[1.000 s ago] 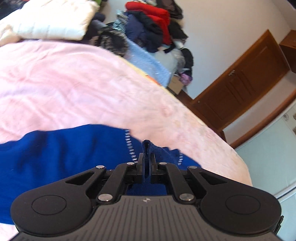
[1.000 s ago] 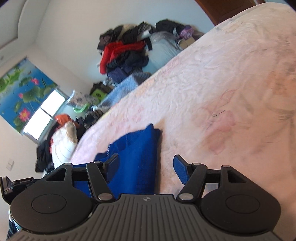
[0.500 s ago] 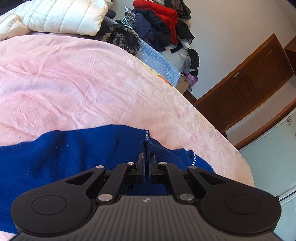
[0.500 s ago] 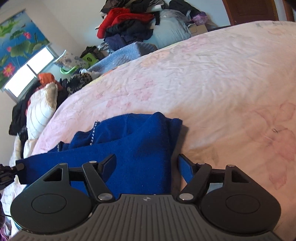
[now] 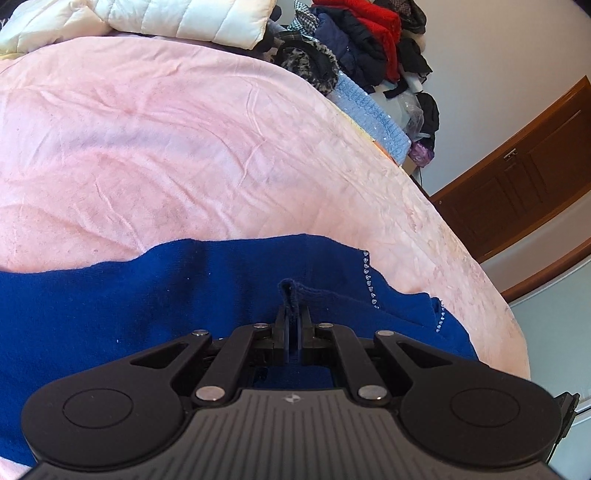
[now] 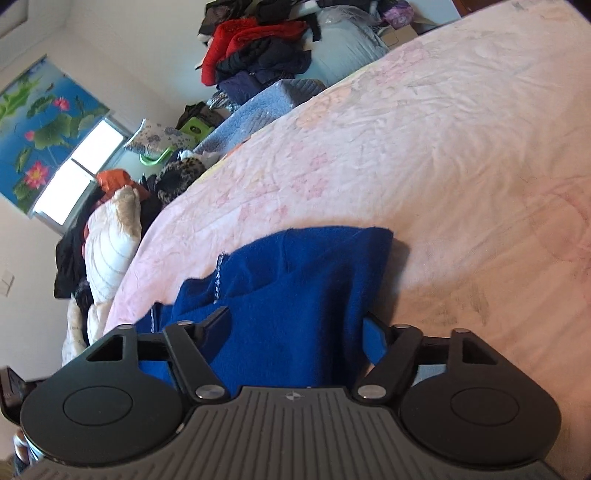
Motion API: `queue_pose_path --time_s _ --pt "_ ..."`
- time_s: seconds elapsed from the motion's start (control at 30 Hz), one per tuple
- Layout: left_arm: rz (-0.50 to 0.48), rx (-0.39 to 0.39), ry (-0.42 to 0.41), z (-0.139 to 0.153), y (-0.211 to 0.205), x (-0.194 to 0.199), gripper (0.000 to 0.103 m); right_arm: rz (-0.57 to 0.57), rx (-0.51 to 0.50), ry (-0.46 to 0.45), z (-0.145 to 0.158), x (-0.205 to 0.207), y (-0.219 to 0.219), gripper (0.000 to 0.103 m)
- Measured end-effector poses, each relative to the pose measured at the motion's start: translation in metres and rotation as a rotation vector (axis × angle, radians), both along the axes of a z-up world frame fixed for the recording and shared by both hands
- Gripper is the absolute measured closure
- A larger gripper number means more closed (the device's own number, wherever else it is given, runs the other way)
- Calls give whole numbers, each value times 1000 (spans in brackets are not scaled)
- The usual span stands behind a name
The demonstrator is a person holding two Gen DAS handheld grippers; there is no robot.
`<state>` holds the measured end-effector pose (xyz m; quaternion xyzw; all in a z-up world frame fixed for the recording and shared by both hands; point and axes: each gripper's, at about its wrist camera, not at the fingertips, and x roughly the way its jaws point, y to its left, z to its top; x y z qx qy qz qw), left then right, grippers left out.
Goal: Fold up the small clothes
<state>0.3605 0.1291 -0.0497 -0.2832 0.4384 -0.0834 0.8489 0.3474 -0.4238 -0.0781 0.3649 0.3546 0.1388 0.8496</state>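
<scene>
A royal-blue knit garment (image 5: 147, 295) with a line of small rhinestones (image 5: 367, 277) lies on the pink bedspread (image 5: 184, 147). My left gripper (image 5: 293, 314) is shut on a small raised fold of the garment's edge. In the right wrist view the garment's folded end (image 6: 314, 266) lies flat on the bedspread (image 6: 461, 147). My right gripper (image 6: 295, 328) stands over it with its jaws closing. The cloth lies between the two fingers, and the blue pads (image 6: 373, 339) do not press on it.
Beyond the bed's far edge are a heap of red and dark clothes (image 5: 365, 40), a white quilted jacket (image 5: 184, 18) and a light-blue blanket (image 5: 373, 114). A wooden door (image 5: 517, 184) stands to the right. A window (image 6: 74, 173) is at the left.
My left gripper has sunk toward the bed, still pinching the fold, and more blue cloth now spreads before it. My right gripper has slid over the garment's folded end, which now lies between its fingers.
</scene>
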Motion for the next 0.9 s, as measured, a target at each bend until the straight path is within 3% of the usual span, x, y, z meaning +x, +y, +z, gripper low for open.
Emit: queue_pose_path --time_s 0.1,0.2,0.4,0.5,0.53,0.6,0.63,0.73,0.83,0.9 --pt "4 5 -2 2 2 2 99 -36 143 22 -8 1 -16 36" --pt "9 5 -18 9 6 2 99 -43 186 27 -12 -5 -25 38" --pt "8 47 7 6 4 6 99 -18 163 37 -12 -14 -30 36" --pt "20 57 30 -1 3 8 99 15 78 34 -7 -10 -16 34" --pt "19 67 39 -3 2 9 99 22 44 30 -4 -9 -11 41" --pt "11 83 49 -6 -1 11 99 33 -35 44 -1 -3 0 87" --pt "6 91 52 -6 -3 11 99 47 -68 60 -1 0 4 92" --pt "-6 94 44 -3 -6 9 99 54 -167 10 9 -6 12 92" --pt "-34 92 46 -4 -12 9 99 50 -189 -50 36 -15 -7 93" --pt "-53 111 67 -11 -21 12 99 36 -222 -25 38 -14 -26 93"
